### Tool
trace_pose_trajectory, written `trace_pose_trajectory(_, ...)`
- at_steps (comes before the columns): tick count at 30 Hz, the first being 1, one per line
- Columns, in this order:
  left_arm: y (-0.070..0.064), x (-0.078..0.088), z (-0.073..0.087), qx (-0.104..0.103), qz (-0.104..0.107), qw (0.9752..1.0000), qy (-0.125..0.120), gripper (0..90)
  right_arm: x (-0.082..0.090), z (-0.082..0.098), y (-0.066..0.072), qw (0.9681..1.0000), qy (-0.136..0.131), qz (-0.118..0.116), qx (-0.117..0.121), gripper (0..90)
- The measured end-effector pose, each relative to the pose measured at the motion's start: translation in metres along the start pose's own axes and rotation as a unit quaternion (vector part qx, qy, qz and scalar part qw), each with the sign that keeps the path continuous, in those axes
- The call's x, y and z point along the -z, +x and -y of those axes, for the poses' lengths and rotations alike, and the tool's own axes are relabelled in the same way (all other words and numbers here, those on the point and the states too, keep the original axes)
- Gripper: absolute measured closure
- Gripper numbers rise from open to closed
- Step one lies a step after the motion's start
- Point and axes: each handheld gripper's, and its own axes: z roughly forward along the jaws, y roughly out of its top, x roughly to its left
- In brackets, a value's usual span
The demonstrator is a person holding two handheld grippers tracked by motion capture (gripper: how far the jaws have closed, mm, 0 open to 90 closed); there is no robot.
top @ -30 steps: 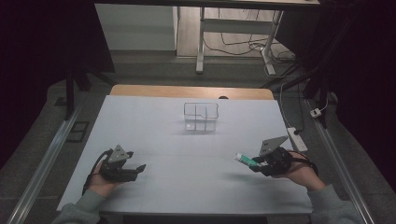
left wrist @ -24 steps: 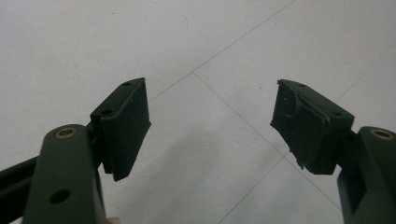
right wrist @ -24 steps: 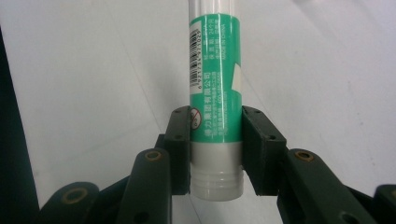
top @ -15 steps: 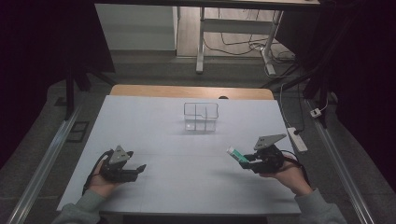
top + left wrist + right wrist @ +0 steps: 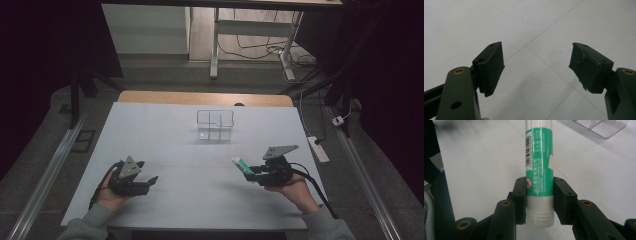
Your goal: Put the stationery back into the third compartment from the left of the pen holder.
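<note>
My right gripper (image 5: 248, 172) is shut on a green and white glue stick (image 5: 242, 164), low over the white table at the front right. In the right gripper view both pads clamp the glue stick (image 5: 539, 167) near its white base, and the tube points away along the jaws. At the front left, my left gripper (image 5: 149, 181) rests low on the table with its jaws wide apart. Its view shows bare table between the two pads (image 5: 491, 65), so the left gripper (image 5: 536, 67) is open. A clear plastic organiser (image 5: 215, 125) with compartments stands at the table's middle back.
The white table top (image 5: 165, 125) ends in a wooden strip (image 5: 205, 98) at the far edge. A power strip (image 5: 318, 149) lies on the floor off the right side. A corner of the clear organiser (image 5: 599, 128) shows in the right gripper view.
My right gripper has moved left and a little down toward the table's middle, carrying the glue stick. The left gripper has stayed in place.
</note>
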Motion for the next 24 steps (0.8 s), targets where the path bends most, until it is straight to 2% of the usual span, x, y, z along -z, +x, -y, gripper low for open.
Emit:
trace_pose_trajectory(3, -0.004, 0.0, -0.003, -0.012, -0.001, 0.9999, -0.003, 27.2, -0.007, -0.004, 0.001, 0.9999, 0.0, -0.008, -0.012, 64.8)
trace_pose_trajectory(11, -0.015, -0.004, -0.013, -0.043, 0.007, 0.999, -0.006, 27.1, -0.023, -0.016, 0.006, 0.9995, 0.004, -0.026, -0.017, 64.8)
trace_pose_trajectory(19, -0.033, -0.014, -0.032, -0.08, 0.024, 0.9964, -0.016, 26.5, -0.033, -0.021, 0.007, 0.9987, 0.01, -0.043, -0.027, 64.8)
trace_pose_trajectory(24, -0.041, -0.021, -0.04, -0.091, 0.033, 0.9952, -0.018, 26.4, -0.037, -0.019, 0.009, 0.9986, 0.016, -0.043, -0.027, 64.8)
